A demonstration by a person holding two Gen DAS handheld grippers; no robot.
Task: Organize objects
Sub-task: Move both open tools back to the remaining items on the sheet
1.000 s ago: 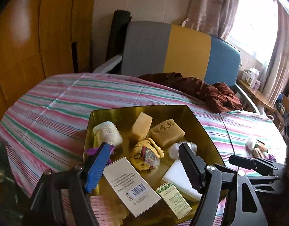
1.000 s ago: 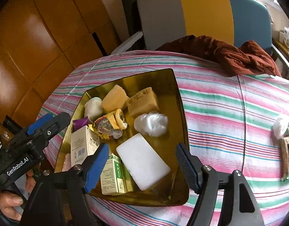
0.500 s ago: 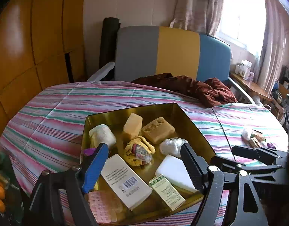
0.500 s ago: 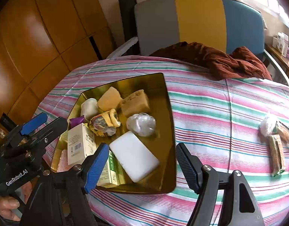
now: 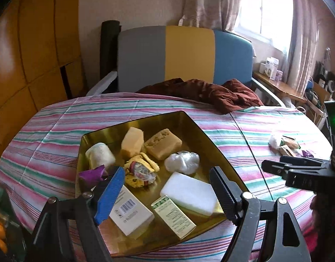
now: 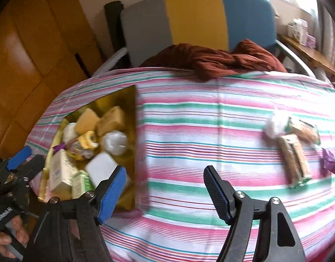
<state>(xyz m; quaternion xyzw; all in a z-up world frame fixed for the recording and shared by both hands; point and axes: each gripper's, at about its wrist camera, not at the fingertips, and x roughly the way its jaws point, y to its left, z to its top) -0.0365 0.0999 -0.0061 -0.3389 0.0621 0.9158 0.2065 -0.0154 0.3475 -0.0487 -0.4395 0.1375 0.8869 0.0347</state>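
Note:
A gold tray (image 5: 195,126) sits on the striped tablecloth and holds soaps, a white block (image 5: 189,193), small boxes (image 5: 132,212) and wrapped items. It shows at the left of the right wrist view (image 6: 123,96). My left gripper (image 5: 167,193) is open and empty, above the tray's near side. My right gripper (image 6: 165,193) is open and empty over bare cloth right of the tray. Loose items lie at the right: a white wad (image 6: 274,124), snack bars (image 6: 294,157) and a purple wrapper (image 6: 329,161). They also show far right in the left wrist view (image 5: 283,144).
A brown cloth (image 6: 213,59) lies at the table's far edge before a grey, yellow and blue chair (image 5: 187,54). Wooden panels (image 5: 32,50) stand at the left. A side shelf with boxes (image 5: 272,67) is by the window.
My right gripper has swung right, away from the tray toward the loose items. My left gripper has pulled back and up a little, showing more of the tray.

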